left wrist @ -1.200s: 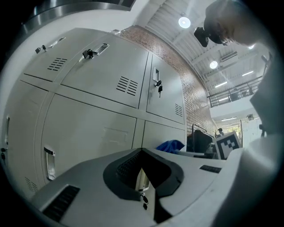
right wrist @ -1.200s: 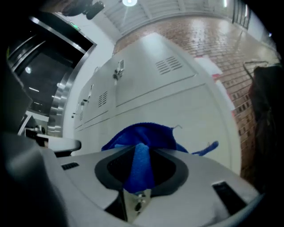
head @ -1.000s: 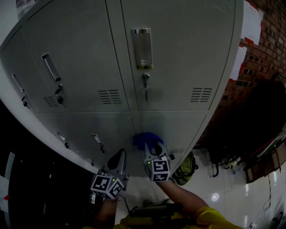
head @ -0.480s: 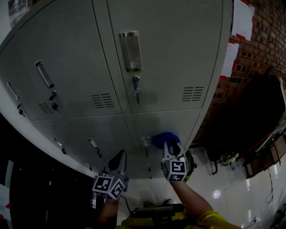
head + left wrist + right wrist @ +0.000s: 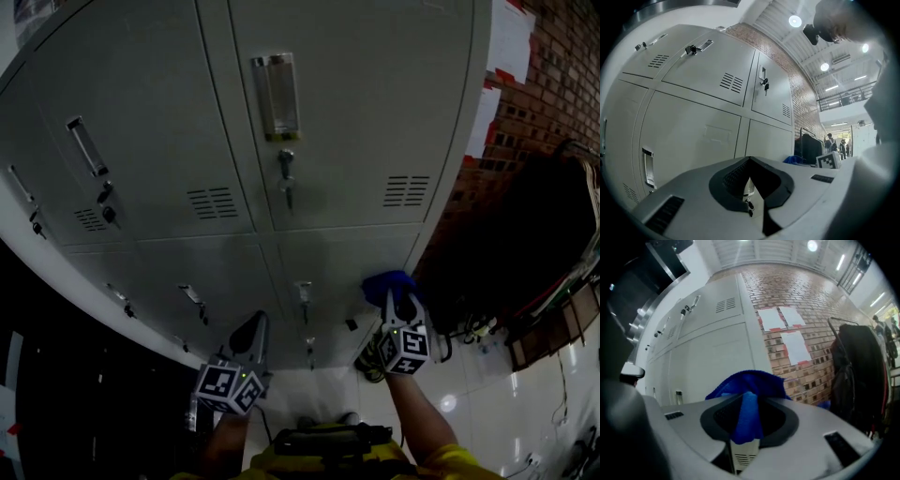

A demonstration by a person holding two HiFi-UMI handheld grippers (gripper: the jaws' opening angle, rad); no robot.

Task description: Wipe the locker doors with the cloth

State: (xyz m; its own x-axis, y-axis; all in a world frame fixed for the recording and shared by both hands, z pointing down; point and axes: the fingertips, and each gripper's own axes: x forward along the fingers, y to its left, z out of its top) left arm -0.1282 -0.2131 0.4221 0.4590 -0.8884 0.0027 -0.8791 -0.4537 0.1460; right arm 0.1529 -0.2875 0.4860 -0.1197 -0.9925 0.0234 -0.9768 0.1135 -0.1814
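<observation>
Right gripper [image 5: 398, 302] has slid rightwards along the lower door [image 5: 328, 258], now at its R edge, near the brick wall [image 5: 553, 84]. Jaws clamped on blue cloth [image 5: 387, 281], wad looks pressed to the door face. Left gripper [image 5: 251, 336] pinched closed, empty, well off to the L. Rest of locker doors [image 5: 366, 122] lies up + left of cloth, so next pass prob heads that way, R arm nearer.

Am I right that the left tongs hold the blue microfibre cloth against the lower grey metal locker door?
Not quite: the right tongs hold the blue microfibre cloth there, as the right gripper view shows; the left tongs are empty.
</observation>
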